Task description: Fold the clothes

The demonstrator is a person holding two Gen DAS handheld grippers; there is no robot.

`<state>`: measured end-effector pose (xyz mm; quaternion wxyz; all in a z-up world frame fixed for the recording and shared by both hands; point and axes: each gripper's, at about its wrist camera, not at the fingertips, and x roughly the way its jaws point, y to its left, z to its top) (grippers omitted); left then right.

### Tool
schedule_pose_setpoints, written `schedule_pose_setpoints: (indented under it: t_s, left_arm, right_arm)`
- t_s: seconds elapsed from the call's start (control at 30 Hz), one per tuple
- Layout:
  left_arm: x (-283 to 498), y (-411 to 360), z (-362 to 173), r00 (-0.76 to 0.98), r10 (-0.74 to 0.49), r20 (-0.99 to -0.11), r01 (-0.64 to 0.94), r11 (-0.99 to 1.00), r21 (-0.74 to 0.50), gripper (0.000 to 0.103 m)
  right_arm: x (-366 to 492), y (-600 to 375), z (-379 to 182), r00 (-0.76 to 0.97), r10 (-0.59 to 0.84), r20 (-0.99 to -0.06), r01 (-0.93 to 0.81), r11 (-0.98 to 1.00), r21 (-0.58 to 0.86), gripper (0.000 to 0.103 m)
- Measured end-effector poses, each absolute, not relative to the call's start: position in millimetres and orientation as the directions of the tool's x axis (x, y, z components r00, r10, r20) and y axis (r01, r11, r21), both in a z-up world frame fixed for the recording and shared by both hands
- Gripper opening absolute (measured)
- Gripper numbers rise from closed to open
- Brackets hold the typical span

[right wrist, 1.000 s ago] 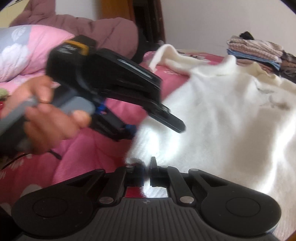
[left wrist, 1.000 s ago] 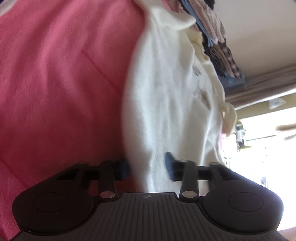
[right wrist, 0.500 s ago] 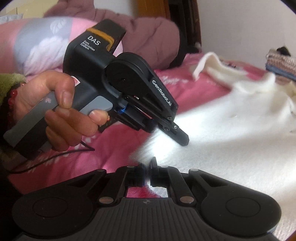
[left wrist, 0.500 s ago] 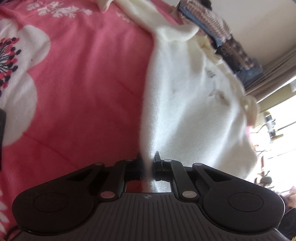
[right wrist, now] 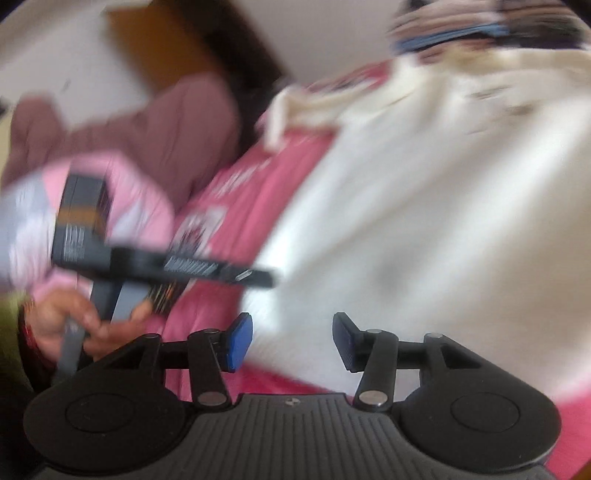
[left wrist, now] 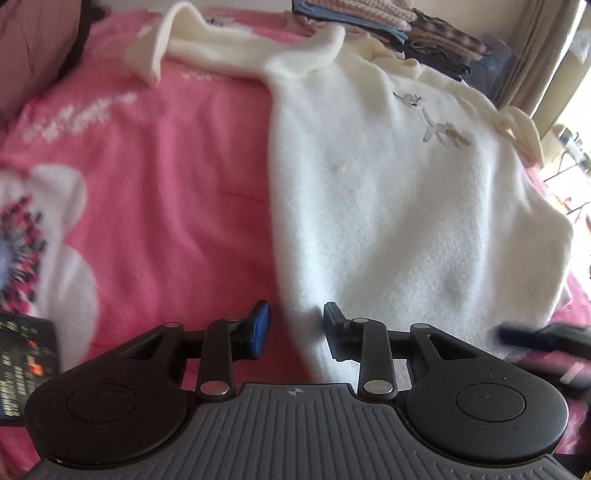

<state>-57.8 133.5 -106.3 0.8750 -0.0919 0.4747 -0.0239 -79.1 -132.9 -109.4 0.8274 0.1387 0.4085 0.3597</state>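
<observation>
A cream white sweater lies spread on the pink bedspread, one sleeve stretched toward the far left. My left gripper hangs over the sweater's near left edge. Its jaws are opening; the fabric edge runs between the blue pads without being pressed. In the blurred right wrist view the sweater fills the right side. My right gripper is above its near hem, jaws opening, with no fabric pinched. To its left, a hand holds the left tool's housing.
Folded clothes are stacked beyond the sweater by the wall, also seen as a stack in the right wrist view. A mauve quilt lies at the bed's far left. A dark printed packet rests near left. Curtains hang at right.
Both grippers were shut on the sweater's near edge; both have opened and let it go. The sweater now lies flat. The left view rolled upright and rose; the right gripper swung sideways.
</observation>
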Motion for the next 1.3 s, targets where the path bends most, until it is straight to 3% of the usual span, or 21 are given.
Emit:
schedule_pose_setpoints:
  t_s: [0.23, 0.3, 0.43, 0.57, 0.63, 0.67, 0.77, 0.97, 1.17, 1.3]
  left_arm:
    - [-56, 118, -89, 0.628, -0.121, -0.769, 0.005, 0.988, -0.152, 0.032]
    - [-51, 108, -93, 0.622, -0.128, -0.773, 0.011, 0.988, -0.155, 0.032]
    - [-43, 85, -112, 0.584, -0.149, -0.798, 0.018, 0.985, -0.171, 0.032]
    - [-43, 64, -121, 0.596, -0.101, -0.796, 0.06, 0.995, -0.082, 0.032]
    - [-45, 60, -121, 0.603, -0.086, -0.793, 0.072, 0.996, -0.053, 0.032]
    - [-45, 60, -121, 0.603, -0.085, -0.793, 0.071, 0.996, -0.052, 0.032]
    - [-43, 65, -120, 0.596, -0.091, -0.798, 0.057, 0.996, -0.07, 0.032]
    - [-45, 64, -121, 0.599, -0.082, -0.797, 0.055, 0.997, -0.061, 0.033]
    - [-46, 64, -119, 0.595, -0.069, -0.801, 0.052, 0.997, -0.048, 0.033]
    - [-46, 66, -120, 0.591, -0.072, -0.804, 0.047, 0.997, -0.055, 0.033]
  right_arm:
    - [-78, -264, -85, 0.684, 0.46, -0.566, -0.165, 0.853, 0.495, 0.052]
    - [-75, -291, -88, 0.713, 0.372, -0.595, -0.057, 0.876, 0.479, 0.052]
    - [-57, -289, -114, 0.679, 0.209, -0.704, 0.016, 0.954, 0.298, 0.052]
    - [-56, -279, -137, 0.678, 0.173, -0.714, 0.03, 0.965, 0.262, 0.049]
    - [-63, -278, -128, 0.677, 0.191, -0.711, 0.015, 0.962, 0.273, 0.017]
    - [-66, -278, -124, 0.677, 0.201, -0.708, 0.007, 0.96, 0.279, 0.01]
    - [-74, -277, -105, 0.697, 0.194, -0.691, 0.005, 0.962, 0.274, 0.009]
    - [-71, -264, -33, 0.777, 0.293, -0.558, -0.088, 0.927, 0.365, 0.009]
    - [-19, -197, -34, 0.723, 0.433, -0.538, -0.254, 0.891, 0.376, 0.009]
    - [25, -174, -64, 0.653, 0.537, -0.533, -0.252, 0.818, 0.516, 0.013]
